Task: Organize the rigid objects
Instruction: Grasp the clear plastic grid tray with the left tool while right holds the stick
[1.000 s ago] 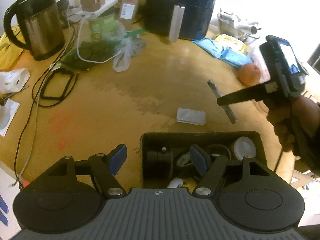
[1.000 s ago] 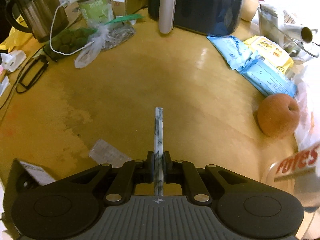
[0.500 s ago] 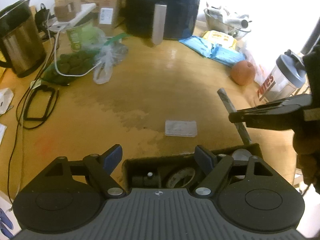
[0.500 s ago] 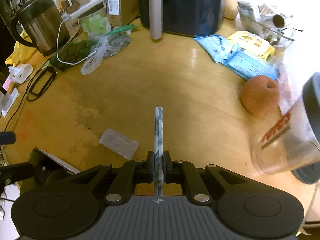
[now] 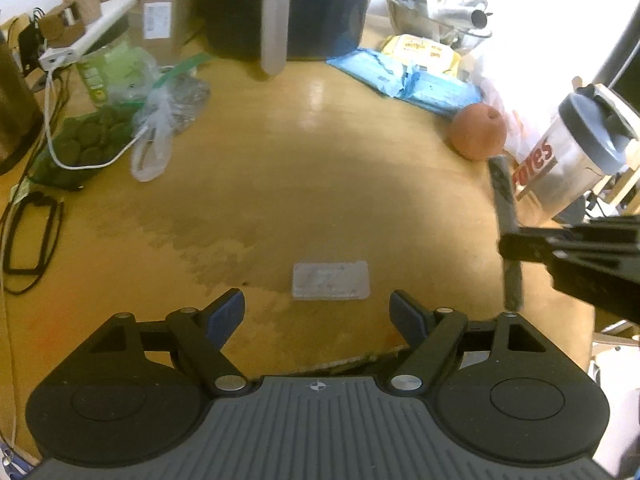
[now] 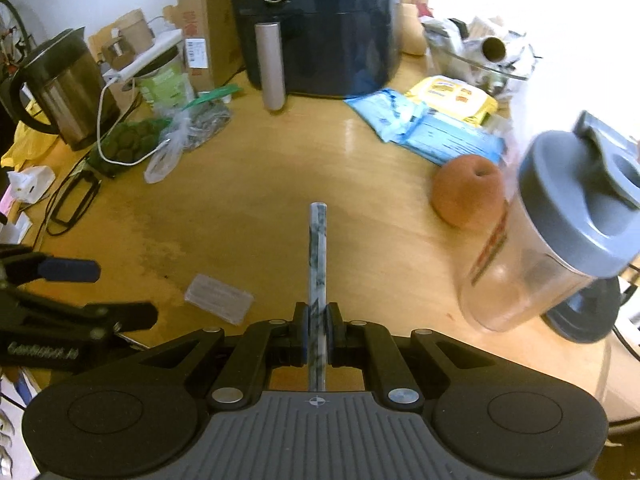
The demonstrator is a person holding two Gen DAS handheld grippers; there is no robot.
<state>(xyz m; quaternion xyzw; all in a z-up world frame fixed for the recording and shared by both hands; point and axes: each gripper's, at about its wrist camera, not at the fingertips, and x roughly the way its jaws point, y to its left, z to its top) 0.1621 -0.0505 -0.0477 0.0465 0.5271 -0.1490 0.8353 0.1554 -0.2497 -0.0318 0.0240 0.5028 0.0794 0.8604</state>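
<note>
My right gripper [image 6: 317, 330] is shut on a marbled grey stick [image 6: 317, 256] that points forward above the wooden table [image 6: 280, 184]. The stick also shows in the left wrist view [image 5: 505, 216], held by the right gripper [image 5: 516, 246] at the right edge. My left gripper [image 5: 318, 314] is open and empty, hovering just in front of a small clear plastic case [image 5: 330, 281] that lies flat on the table; the case also shows in the right wrist view [image 6: 219, 299]. The left gripper shows at the left edge of the right wrist view [image 6: 80, 292].
A black air fryer [image 6: 316, 24] stands at the back, a kettle [image 6: 60, 88] at back left. Bagged food [image 5: 112, 128], cables and a black loop [image 5: 32, 236] lie left. Blue and yellow packets [image 6: 432, 120], an apple [image 6: 468, 192] and a lidded shaker bottle [image 6: 560, 232] sit right.
Both grippers have pulled back and risen. The black box under the left gripper has slipped out of view. The shaker bottle has come into view on the right. The stick stays clamped.
</note>
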